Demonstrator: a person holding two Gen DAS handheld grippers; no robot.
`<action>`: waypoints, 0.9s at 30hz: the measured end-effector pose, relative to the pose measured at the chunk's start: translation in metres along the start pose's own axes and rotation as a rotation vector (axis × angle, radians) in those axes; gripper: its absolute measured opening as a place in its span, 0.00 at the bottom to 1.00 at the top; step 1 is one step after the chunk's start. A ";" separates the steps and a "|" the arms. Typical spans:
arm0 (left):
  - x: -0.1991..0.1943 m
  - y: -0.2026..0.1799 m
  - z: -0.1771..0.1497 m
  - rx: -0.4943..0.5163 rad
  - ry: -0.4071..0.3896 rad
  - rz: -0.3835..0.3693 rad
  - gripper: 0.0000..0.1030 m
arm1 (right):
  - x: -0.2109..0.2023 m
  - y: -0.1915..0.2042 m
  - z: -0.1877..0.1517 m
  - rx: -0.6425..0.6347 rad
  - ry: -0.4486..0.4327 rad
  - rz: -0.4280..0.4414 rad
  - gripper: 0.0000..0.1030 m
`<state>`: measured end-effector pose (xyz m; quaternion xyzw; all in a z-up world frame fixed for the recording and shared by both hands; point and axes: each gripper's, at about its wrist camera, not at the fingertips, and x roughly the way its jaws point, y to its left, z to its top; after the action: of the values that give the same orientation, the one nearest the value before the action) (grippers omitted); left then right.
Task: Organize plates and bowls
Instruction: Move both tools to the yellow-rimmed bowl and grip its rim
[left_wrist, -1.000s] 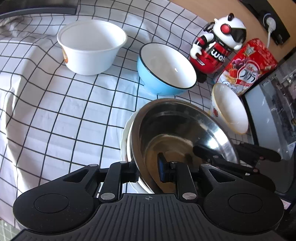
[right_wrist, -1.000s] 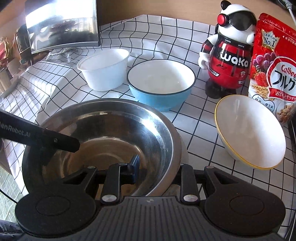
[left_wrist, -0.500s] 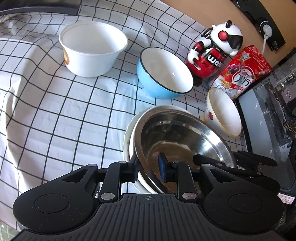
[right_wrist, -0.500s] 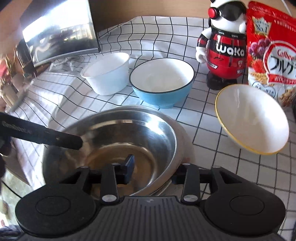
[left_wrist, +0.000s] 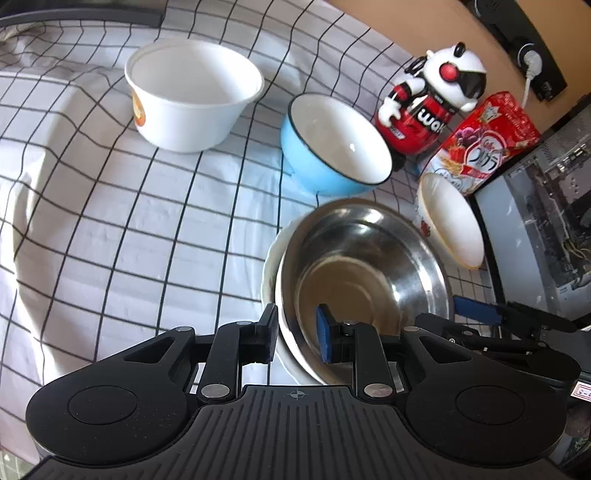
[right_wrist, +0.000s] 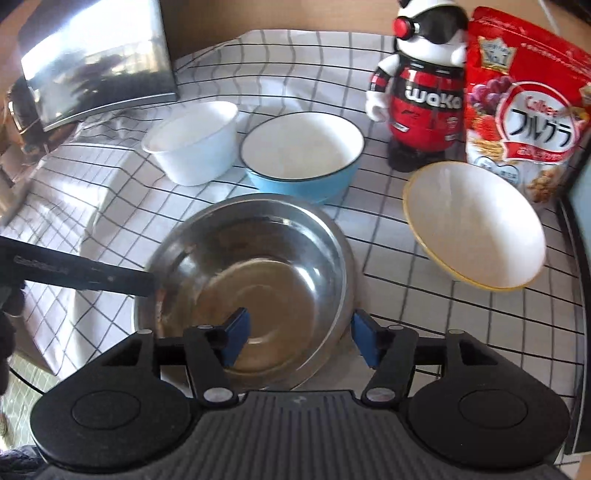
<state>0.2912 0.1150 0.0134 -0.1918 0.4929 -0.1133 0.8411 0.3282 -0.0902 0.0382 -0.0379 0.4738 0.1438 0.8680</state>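
A steel bowl sits nested in a white plate on the checked cloth; it also shows in the right wrist view. My left gripper is open, its fingers straddling the bowl's near rim without pinching it. My right gripper is open too, one finger inside the bowl and one outside its rim. A blue bowl, a white tub and a yellow-rimmed bowl stand beyond; all three also show in the right wrist view: blue bowl, tub, yellow-rimmed bowl.
A red and white robot toy and a red cereal bag stand at the back right. A dark appliance borders the right side. A shiny metal box stands at the back left in the right wrist view.
Both grippers opened and let go of the steel bowl's rim. The bowl now rests lower in the white plate, and both grippers have drawn back a little.
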 end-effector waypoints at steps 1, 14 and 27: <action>-0.003 0.001 0.002 0.004 -0.011 -0.007 0.24 | -0.003 -0.001 0.000 0.009 -0.007 -0.013 0.59; -0.007 -0.072 0.072 0.340 -0.180 -0.496 0.23 | -0.061 0.009 -0.024 0.089 -0.306 -0.695 0.80; 0.137 -0.188 0.145 0.546 0.041 -0.141 0.19 | -0.029 -0.129 -0.015 0.307 -0.199 -0.386 0.70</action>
<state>0.4844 -0.0755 0.0513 0.0103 0.4464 -0.3042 0.8415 0.3378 -0.2230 0.0451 0.0191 0.3866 -0.0949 0.9172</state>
